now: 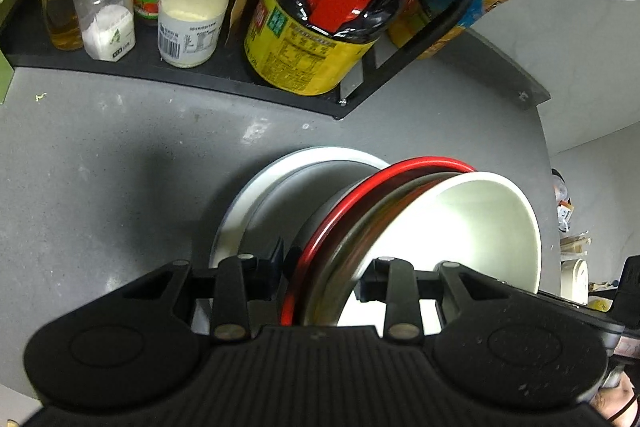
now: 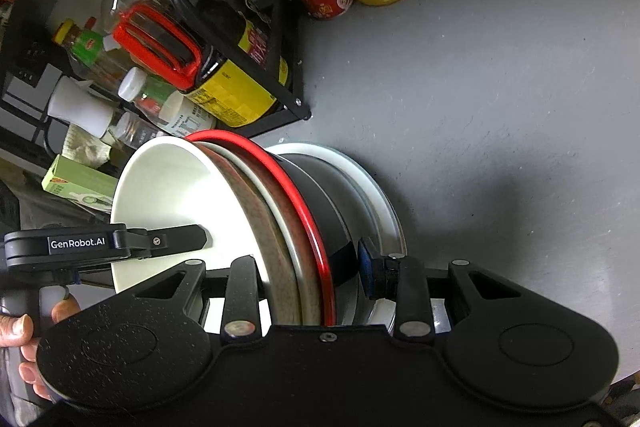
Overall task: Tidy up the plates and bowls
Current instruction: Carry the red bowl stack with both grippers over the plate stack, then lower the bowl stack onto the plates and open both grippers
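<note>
Both tools grip one nested stack of bowls from opposite sides. The left tool (image 1: 322,273) is pinching the stack's rim: white plastic bowl (image 1: 460,227) innermost, then a brownish speckled bowl (image 2: 276,251), then a black bowl with a red rim (image 1: 320,227). The right tool (image 2: 310,269) is clamped on the same rim. The stack sits on a white round plate (image 2: 376,183) on the grey counter (image 2: 500,107), near a black wire rack of condiment bottles (image 1: 200,77).
</note>
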`<state>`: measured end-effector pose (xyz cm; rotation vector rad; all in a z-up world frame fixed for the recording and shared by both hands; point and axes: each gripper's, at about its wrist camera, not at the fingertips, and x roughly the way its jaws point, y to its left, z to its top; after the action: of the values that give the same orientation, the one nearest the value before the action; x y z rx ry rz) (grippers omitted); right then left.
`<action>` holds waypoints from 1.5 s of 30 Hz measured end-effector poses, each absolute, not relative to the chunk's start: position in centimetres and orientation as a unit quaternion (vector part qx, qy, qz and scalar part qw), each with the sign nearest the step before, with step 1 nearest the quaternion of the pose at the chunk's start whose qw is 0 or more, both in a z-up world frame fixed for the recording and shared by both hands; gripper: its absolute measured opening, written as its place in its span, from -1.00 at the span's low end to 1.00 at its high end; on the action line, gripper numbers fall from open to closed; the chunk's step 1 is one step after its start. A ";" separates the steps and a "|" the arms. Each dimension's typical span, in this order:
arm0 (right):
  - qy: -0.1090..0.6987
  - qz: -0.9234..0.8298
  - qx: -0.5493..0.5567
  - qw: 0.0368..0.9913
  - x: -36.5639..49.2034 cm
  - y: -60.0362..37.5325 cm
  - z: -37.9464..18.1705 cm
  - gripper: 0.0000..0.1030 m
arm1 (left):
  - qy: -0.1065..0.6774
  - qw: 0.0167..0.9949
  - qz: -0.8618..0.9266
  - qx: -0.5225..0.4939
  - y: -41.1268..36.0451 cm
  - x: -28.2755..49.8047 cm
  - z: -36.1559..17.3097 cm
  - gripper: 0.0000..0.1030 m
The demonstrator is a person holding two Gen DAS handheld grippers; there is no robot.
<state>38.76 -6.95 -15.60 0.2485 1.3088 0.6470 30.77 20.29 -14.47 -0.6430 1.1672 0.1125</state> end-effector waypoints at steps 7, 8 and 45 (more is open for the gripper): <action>0.611 0.289 0.103 0.730 39.2 -6.5 -16.6 -0.39 | 0.546 0.782 0.049 -0.297 20.5 31.4 -15.2 -0.38; 0.612 0.288 0.102 0.730 39.3 -6.5 -16.7 -0.39 | 0.546 0.781 0.049 -0.298 20.6 31.5 -15.3 -0.38; 0.483 0.213 0.123 0.840 36.1 -12.1 -9.0 1.00 | 0.478 0.850 0.048 -0.216 18.2 29.3 -8.7 0.77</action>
<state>36.06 -12.07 -9.02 0.2603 1.0215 0.4513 29.25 18.17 -8.72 -0.4542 1.0075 0.1012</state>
